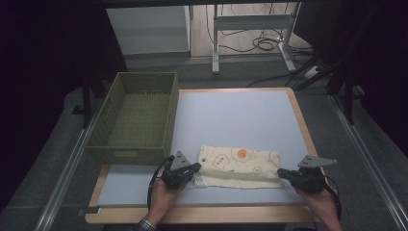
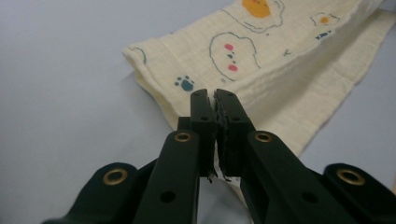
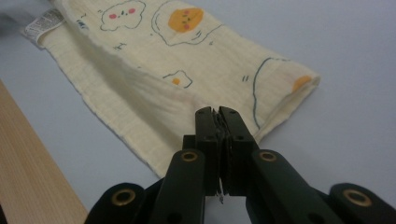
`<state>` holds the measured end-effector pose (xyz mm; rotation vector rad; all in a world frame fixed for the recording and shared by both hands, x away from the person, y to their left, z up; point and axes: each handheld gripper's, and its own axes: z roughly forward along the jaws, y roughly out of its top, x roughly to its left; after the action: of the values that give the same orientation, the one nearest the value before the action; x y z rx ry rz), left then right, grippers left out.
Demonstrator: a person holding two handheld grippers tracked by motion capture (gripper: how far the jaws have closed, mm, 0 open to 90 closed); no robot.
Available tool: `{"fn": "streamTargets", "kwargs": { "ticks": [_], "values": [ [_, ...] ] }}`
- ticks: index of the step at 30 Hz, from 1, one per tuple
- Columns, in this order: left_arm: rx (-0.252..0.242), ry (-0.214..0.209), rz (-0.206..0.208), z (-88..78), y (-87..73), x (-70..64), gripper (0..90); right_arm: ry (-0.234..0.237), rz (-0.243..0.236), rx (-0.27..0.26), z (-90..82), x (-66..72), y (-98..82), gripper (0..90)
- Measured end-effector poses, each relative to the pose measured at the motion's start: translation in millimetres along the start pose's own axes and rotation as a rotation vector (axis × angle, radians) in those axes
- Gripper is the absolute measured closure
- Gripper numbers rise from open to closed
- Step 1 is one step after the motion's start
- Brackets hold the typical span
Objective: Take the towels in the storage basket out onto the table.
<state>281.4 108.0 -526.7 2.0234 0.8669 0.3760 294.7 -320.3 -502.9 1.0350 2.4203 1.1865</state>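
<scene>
Just in front of the olive-green woven basket (image 1: 137,115), a cream muslin cloth printed with fried eggs (image 1: 239,166) lies folded lengthwise. The left gripper (image 1: 195,168) and right gripper (image 1: 281,173) each pinch a near corner; both should probably move together, keeping the cloth's edge taut.

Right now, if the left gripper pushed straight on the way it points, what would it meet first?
Probably the folded cream printed cloth: the left gripper, jaws shut, points straight at its near edge, seemingly already touching or pinching it.
</scene>
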Motion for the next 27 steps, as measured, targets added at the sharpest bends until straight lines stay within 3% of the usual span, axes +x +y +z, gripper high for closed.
{"fn": "streamTargets", "kwargs": {
  "ticks": [7, 10, 14, 17, 22, 27],
  "values": [
    [-0.008, -0.032, -0.006, -7.6, -11.7, -8.8, 86.6, 0.008, 0.003, 0.012, 1.0, 5.7, -10.9, 85.0],
    [0.017, -0.061, 0.002, -7.8, -17.2, -13.9, 84.9, 0.008, 0.004, 0.018, 1.0, 7.7, -16.3, 82.3],
    [0.026, -0.074, -0.014, -13.1, -22.7, -14.2, 63.5, 0.012, 0.013, 0.017, -4.2, 8.7, -19.1, 74.1],
    [0.021, -0.057, -0.031, -21.7, -22.9, -9.7, 51.4, -0.001, 0.006, 0.017, -12.4, 8.9, -20.2, 70.3],
    [0.010, -0.034, -0.064, -26.8, -15.2, 1.8, 45.1, -0.037, 0.006, 0.015, -24.3, 4.6, -20.5, 67.9],
    [0.019, -0.017, -0.075, -11.7, -1.4, 7.6, 44.1, -0.057, 0.013, 0.010, -18.8, -5.2, -12.9, 67.3]
  ]
}}
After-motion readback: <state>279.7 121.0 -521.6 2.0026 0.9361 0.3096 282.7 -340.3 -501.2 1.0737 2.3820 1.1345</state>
